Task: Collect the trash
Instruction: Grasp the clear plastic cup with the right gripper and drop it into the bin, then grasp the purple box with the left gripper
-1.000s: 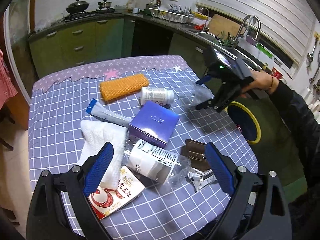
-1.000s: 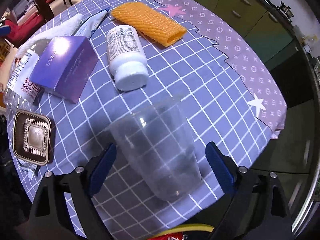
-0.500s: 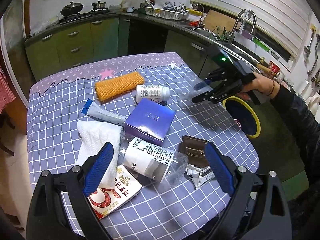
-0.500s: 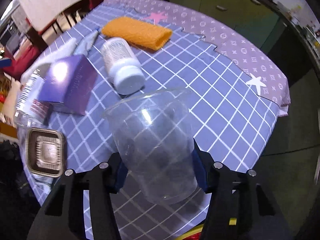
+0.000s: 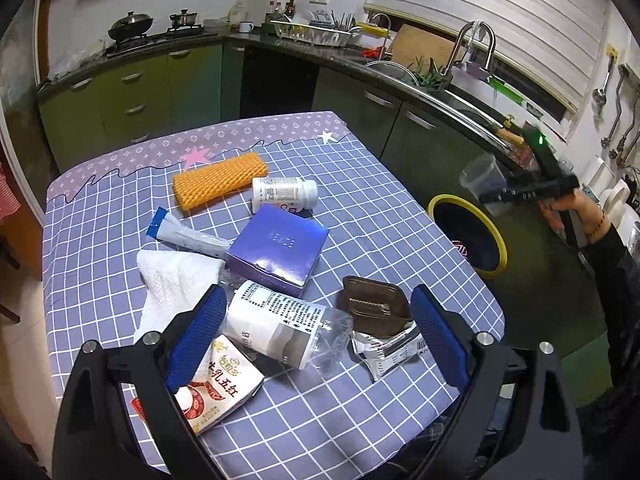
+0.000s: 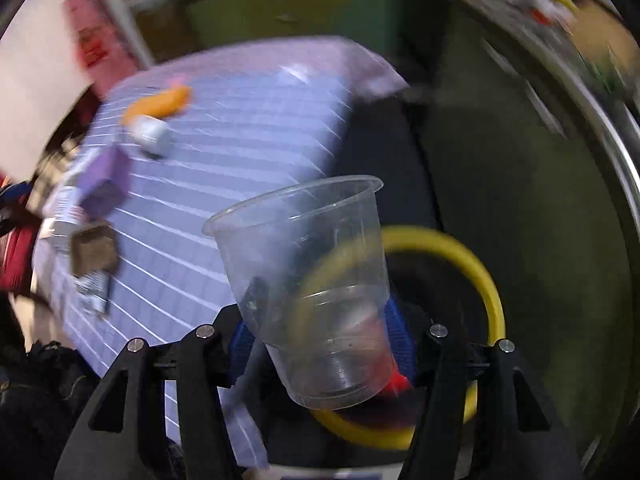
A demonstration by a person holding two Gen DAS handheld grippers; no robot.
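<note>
- Nearly binned — right gripper clamps the clear cup above, seemingly, the yellow-rimmed bin.
- Ahead of the open, empty left gripper — bottle, purple box, carton remain.

The tablecloth is blue with white squares and has a purple edge with stars at 12 o'clock. The foam net is orange. The box is purple. The bin at 3 o'clock has a yellow rim. The cup is see-through.
</note>
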